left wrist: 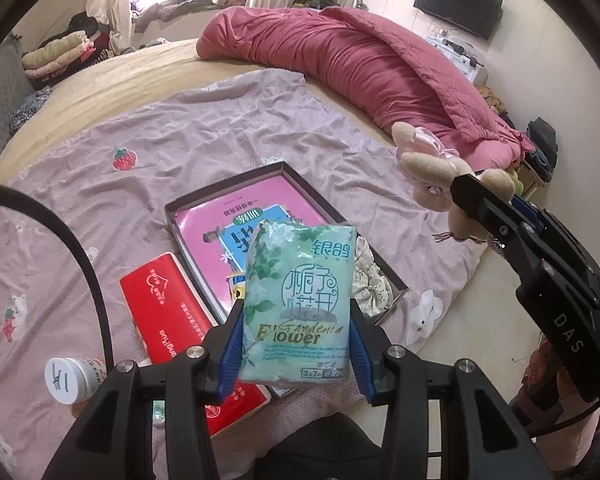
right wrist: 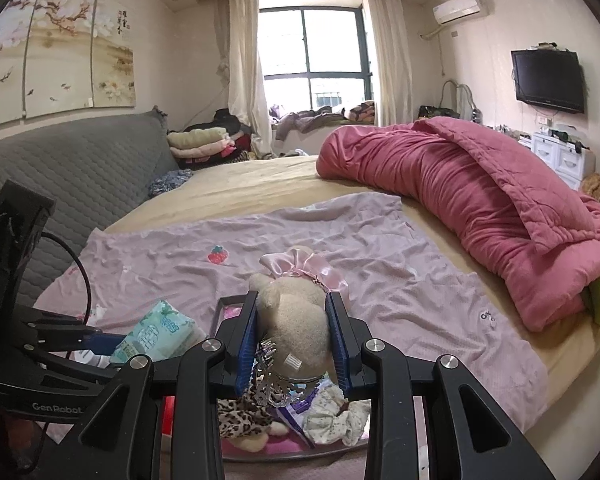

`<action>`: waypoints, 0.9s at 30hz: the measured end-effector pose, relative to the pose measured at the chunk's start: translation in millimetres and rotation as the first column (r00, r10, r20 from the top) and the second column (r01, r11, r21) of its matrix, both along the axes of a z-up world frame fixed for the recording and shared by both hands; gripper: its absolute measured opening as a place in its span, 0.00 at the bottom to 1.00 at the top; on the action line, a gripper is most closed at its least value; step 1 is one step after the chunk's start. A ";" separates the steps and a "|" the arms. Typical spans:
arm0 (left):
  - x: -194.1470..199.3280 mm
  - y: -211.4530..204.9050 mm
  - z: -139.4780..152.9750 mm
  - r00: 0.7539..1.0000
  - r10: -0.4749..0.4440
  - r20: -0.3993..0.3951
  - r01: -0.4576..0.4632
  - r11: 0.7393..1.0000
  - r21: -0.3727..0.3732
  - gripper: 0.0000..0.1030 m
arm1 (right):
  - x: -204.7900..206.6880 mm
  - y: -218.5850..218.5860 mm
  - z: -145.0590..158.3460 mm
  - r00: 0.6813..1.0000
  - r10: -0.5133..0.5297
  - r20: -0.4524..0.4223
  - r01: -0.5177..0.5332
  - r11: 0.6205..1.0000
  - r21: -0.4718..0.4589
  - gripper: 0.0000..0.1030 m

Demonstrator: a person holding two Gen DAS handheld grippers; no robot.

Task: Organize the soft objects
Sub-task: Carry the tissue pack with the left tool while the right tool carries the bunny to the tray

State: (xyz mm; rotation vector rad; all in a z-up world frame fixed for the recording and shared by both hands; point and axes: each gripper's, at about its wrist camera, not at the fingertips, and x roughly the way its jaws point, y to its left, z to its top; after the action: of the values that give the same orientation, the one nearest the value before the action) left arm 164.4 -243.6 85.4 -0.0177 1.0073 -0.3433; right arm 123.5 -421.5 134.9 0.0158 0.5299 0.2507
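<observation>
My left gripper (left wrist: 296, 344) pinches the light, squashy tissue pack (left wrist: 298, 304) at its sides; my right gripper (right wrist: 294, 344) squeezes the plush toy (right wrist: 294, 320), probably at its head.

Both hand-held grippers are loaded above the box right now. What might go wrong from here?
1. The left hand-held gripper pinches only the tissue pack's lower end; the soft pack might slip.
2. The plush toy in the right hand-held gripper has a dangling crown trim that may snag.
3. The box already holds a book and cloth, so space looks tight.
</observation>
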 end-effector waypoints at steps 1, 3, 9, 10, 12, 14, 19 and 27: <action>1.5 -1.1 -2.0 1.000 -0.002 -0.002 0.002 1.000 0.005 0.45 | 1.4 -1.4 -2.2 1.000 -0.003 -0.004 0.003 1.000 -0.002 0.32; 5.3 -2.2 -7.0 1.000 -0.002 -0.016 0.002 1.000 0.005 0.45 | 4.3 -3.5 -5.7 1.000 -0.005 -0.011 0.005 1.000 0.000 0.32; 15.7 -4.3 -27.1 0.998 0.000 -0.057 0.001 1.000 0.017 0.45 | 12.7 -8.6 -18.8 0.999 -0.013 -0.042 0.013 1.000 0.001 0.32; 16.6 -4.9 -29.9 0.998 0.001 -0.063 0.001 1.000 0.019 0.45 | 14.4 -9.8 -20.9 0.999 -0.012 -0.046 0.012 1.000 0.005 0.32; 18.5 -7.4 -38.1 0.997 -0.001 -0.077 0.003 1.000 0.025 0.45 | 17.5 -10.8 -26.5 0.998 -0.012 -0.057 0.012 1.000 0.005 0.32; 20.9 -9.7 -46.5 0.995 -0.003 -0.095 0.006 1.000 0.028 0.45 | 19.9 -10.7 -31.6 0.998 -0.009 -0.064 0.009 1.000 0.001 0.32; 28.3 -14.0 -66.1 0.992 -0.004 -0.129 0.010 0.999 0.044 0.45 | 26.0 -8.8 -47.3 0.996 -0.001 -0.095 0.000 1.000 -0.002 0.32; 43.0 -18.5 -97.8 0.983 -0.002 -0.184 0.014 0.998 0.067 0.45 | 32.4 -4.2 -71.0 0.990 0.033 -0.136 -0.034 0.999 -0.003 0.32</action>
State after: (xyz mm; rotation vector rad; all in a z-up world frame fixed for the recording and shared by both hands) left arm 207.4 -262.1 -12.5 0.0159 1.2022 -0.3186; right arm 155.9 -425.7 64.0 0.0187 0.6665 0.2827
